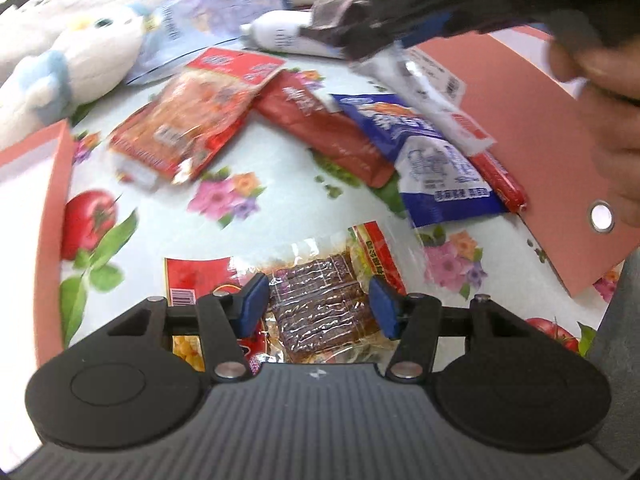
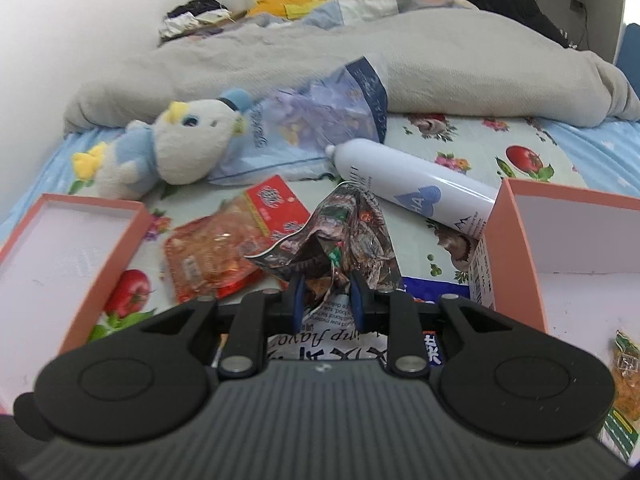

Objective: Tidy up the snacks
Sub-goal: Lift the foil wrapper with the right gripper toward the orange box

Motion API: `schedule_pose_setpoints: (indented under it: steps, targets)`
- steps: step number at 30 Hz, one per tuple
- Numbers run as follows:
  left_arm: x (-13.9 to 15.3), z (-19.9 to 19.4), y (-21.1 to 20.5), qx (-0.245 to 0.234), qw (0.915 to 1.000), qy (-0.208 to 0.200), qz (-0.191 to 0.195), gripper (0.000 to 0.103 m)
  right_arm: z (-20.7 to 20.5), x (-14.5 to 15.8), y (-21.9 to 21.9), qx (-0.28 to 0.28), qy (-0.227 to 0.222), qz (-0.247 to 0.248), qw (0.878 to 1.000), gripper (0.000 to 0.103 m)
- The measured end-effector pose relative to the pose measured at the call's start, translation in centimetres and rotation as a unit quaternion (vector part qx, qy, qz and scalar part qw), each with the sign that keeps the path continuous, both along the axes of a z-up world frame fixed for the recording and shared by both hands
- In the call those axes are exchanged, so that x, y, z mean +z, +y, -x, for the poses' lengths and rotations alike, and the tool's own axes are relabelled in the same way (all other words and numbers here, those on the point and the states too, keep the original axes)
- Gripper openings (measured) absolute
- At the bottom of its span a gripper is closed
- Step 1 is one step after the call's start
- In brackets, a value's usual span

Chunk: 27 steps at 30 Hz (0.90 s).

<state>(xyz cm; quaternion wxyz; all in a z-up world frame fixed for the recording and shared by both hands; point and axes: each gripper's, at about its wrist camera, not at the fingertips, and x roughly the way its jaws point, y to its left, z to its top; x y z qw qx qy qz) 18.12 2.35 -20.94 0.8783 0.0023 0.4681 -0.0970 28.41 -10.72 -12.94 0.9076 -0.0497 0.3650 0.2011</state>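
Observation:
Snack packets lie on a floral cloth (image 1: 208,236). My left gripper (image 1: 320,304) is open, its blue pads on either side of a clear packet of brown bars (image 1: 324,304) without closing on it. Beyond lie a red-orange packet (image 1: 188,120), a red packet (image 1: 328,136), a blue-white packet (image 1: 432,160) and a red sausage stick (image 1: 500,180). My right gripper (image 2: 328,300) is shut on a crumpled dark printed packet (image 2: 348,232), held above the cloth; it also shows at the top of the left wrist view (image 1: 332,20).
A pink box (image 2: 520,248) stands at the right with a yellow snack (image 2: 624,384) inside. A second pink box (image 2: 72,248) is at the left. A plush duck (image 2: 176,148), a white spray bottle (image 2: 416,184), a bluish bag (image 2: 328,120) and a grey blanket (image 2: 360,52) lie behind.

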Motion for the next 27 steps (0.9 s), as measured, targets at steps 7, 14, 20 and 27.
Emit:
schedule_pose_setpoints:
  steps: [7,14,20,27]
  targets:
    - [0.7,1.3,2.6,0.061,0.9979,0.000,0.020,0.061,2.9,0.3,0.1,0.024,-0.013,0.011,1.000,0.026]
    - [1.5,2.0,4.6,0.110,0.9931,-0.005,0.039,0.061,5.4,-0.3,-0.3,0.033,-0.014,0.021,0.999,0.026]
    - [2.1,2.3,5.2,0.126,0.9909,-0.015,0.045,0.061,7.5,-1.2,-0.5,0.037,-0.010,0.025,0.999,0.014]
    - [2.5,2.7,5.4,0.144,0.9880,-0.019,0.053,0.060,9.1,-2.9,-1.2,0.039,0.008,0.026,0.999,0.013]
